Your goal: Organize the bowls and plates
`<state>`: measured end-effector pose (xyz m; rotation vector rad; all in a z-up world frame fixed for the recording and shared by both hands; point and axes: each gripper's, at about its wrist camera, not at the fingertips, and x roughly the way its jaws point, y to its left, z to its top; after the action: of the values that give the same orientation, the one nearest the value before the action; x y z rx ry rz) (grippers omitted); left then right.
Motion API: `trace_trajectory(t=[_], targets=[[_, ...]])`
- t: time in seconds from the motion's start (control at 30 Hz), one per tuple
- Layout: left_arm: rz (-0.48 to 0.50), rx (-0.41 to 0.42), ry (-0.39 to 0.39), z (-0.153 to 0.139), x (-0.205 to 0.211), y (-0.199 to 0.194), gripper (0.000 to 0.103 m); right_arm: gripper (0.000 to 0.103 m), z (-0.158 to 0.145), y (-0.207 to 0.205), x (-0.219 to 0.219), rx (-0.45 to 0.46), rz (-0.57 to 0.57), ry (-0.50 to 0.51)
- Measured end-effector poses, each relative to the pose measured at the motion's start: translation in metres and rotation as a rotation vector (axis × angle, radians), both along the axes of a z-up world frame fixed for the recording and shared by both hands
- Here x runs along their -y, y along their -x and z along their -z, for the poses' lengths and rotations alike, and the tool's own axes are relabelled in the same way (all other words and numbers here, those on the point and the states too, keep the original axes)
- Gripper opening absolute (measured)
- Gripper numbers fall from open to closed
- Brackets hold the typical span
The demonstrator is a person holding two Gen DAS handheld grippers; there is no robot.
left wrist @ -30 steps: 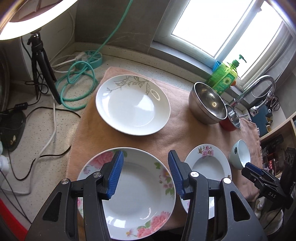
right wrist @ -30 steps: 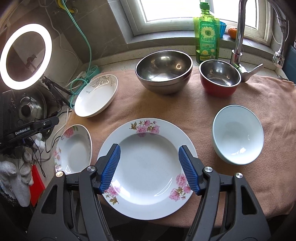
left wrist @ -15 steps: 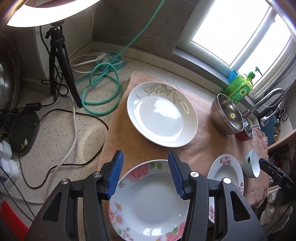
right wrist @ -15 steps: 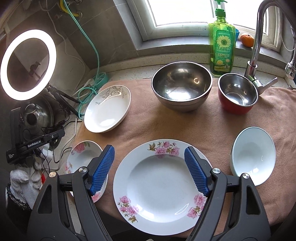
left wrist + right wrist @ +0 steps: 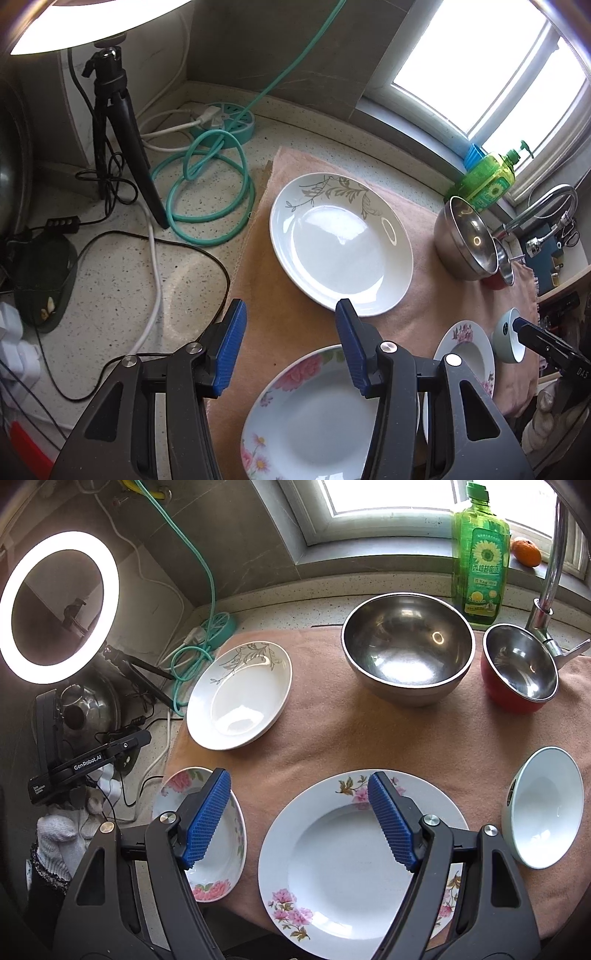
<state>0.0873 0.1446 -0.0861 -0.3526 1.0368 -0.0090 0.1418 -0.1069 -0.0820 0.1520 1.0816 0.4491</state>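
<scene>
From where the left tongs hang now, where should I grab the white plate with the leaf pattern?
Take the leaf plate by its near rim, coming in low from the towel side. It lies flat and upright, so only the raised, sloping rim gives the left tongs a lip to pinch. That edge is bare.

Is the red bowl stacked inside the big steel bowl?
No, the red bowl sits on the cloth beside the big steel bowl, not inside it.

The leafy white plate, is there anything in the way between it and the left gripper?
Nothing visible is. The left gripper is open and empty, and only bare brown cloth lies between its fingertips and the near rim of the leafy white plate. The pink-flowered plate sits below the gripper, not in the gap.
</scene>
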Motion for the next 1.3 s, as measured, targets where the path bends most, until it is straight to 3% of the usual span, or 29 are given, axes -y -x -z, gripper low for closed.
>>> trace_trajectory(t=[0.13,0.27,0.43,0.6,0.97,1.3], targets=[[-0.022,-0.014,0.028,0.006,-0.006,0.009,0.049,0.069,0.005,-0.001,-0.014,-0.01,-0.059,0.012],[-0.05,-0.032,0.058,0.013,-0.01,0.024,0.046,0.067,0.009,-0.002,-0.028,-0.017,-0.113,0.025],[-0.088,-0.05,0.079,0.019,-0.013,0.046,0.046,0.056,0.02,-0.003,-0.045,-0.044,-0.186,0.041],[-0.138,-0.073,0.114,0.025,-0.017,0.071,0.04,0.052,0.031,-0.003,-0.062,-0.07,-0.255,0.05],[-0.218,-0.144,0.213,0.054,-0.008,0.114,0.024,0.029,0.065,-0.005,-0.085,-0.147,-0.351,0.092],[-0.229,-0.154,0.218,0.061,-0.002,0.118,0.018,0.024,0.081,-0.006,-0.095,-0.192,-0.38,0.104]])
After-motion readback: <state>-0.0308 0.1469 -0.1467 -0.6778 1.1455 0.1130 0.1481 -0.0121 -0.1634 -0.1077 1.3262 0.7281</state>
